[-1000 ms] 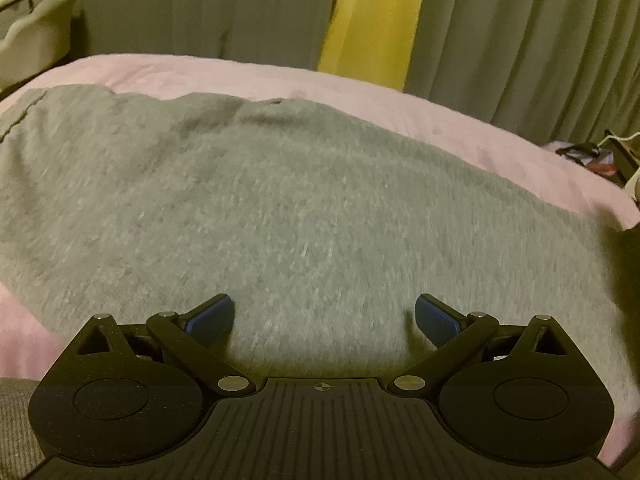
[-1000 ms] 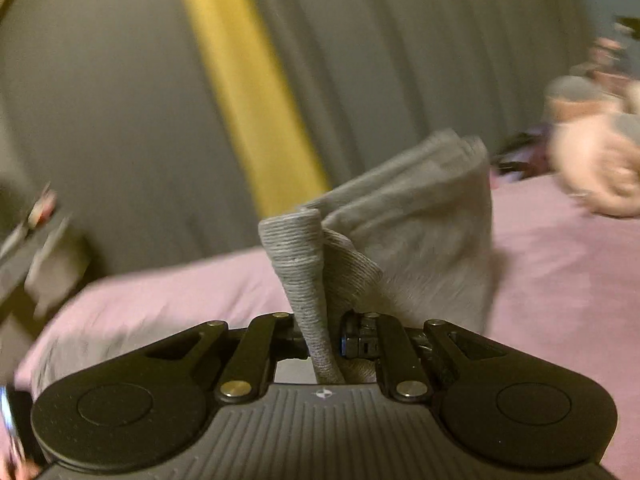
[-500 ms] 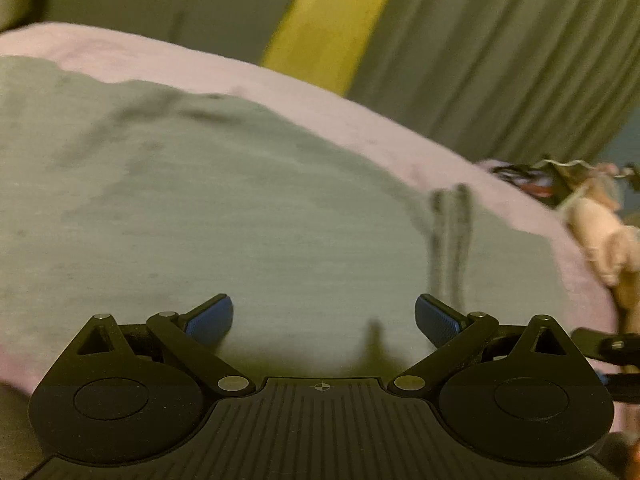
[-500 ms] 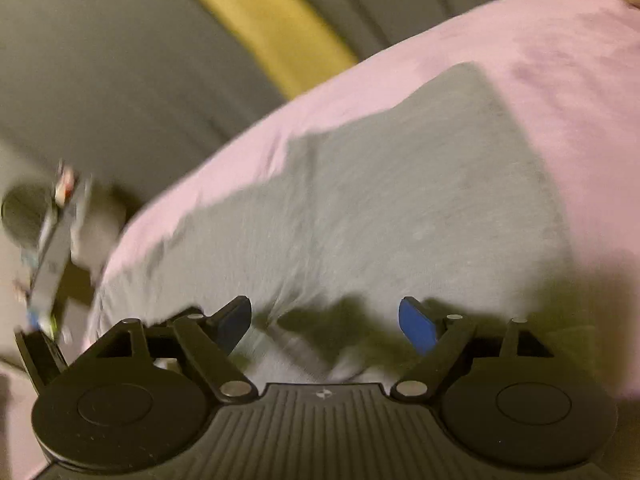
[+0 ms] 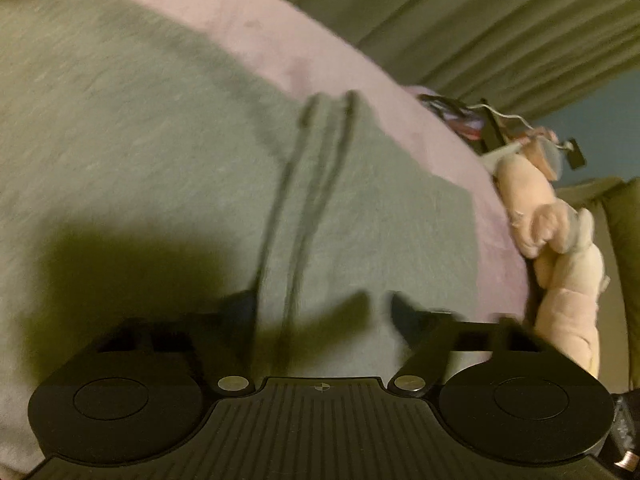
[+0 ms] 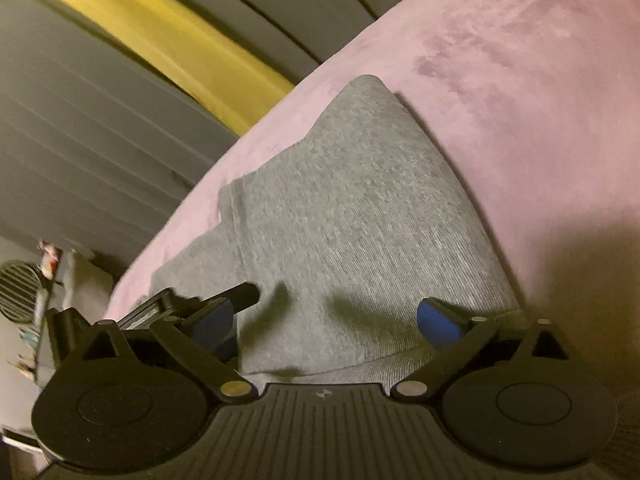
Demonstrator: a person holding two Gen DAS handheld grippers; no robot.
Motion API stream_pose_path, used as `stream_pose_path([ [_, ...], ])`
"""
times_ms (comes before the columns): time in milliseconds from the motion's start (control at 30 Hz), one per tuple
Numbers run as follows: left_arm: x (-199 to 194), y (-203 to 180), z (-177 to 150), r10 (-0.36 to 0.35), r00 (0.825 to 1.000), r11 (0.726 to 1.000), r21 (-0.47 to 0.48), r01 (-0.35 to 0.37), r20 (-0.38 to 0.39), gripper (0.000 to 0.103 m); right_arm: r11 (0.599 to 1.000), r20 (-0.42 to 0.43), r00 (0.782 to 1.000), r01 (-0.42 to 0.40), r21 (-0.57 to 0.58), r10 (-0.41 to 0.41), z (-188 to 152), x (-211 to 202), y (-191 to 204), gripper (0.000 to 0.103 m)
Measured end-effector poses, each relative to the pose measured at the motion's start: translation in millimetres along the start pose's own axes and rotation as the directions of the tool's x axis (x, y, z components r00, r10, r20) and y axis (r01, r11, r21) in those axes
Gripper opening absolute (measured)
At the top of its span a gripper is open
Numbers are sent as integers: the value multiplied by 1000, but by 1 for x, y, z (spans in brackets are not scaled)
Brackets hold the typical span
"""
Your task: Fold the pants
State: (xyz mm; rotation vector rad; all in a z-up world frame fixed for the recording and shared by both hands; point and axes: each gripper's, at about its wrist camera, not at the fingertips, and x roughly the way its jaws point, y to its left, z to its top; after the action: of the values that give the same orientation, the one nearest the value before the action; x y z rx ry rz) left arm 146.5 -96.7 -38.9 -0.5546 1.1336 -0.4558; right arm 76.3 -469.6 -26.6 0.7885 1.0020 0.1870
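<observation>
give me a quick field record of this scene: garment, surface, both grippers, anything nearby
garment: grey pants, lying on the bed, dark drawstrings on top
surface: pink bedcover
left gripper: open, over the pants, holding nothing
right gripper: open, over a folded layer of the pants, holding nothing
nearby: plush toy at the bed's edge; grey curtains behind

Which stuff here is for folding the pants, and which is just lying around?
For the job: pants, drawstrings, left gripper, right gripper, both open.

Lying about: stuffed toy, curtains, pink blanket under the pants.
</observation>
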Motion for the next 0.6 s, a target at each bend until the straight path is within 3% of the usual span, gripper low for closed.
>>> stream_pose_path([
  [67,7,-8,3,49,999,999,23,-48,-13,22,1000,-9,1000,-1,6,1,0,1,0,99],
  [300,-4,-15,-9,51,997,998,39,-53,65,18,999,-20,999,25,-46,-26,-1,10,8,99],
  [600,-31,-24,-6,35,995,994,96,-45,95,18,1000,-16,1000,-4,-31,4,0,7,5,99],
])
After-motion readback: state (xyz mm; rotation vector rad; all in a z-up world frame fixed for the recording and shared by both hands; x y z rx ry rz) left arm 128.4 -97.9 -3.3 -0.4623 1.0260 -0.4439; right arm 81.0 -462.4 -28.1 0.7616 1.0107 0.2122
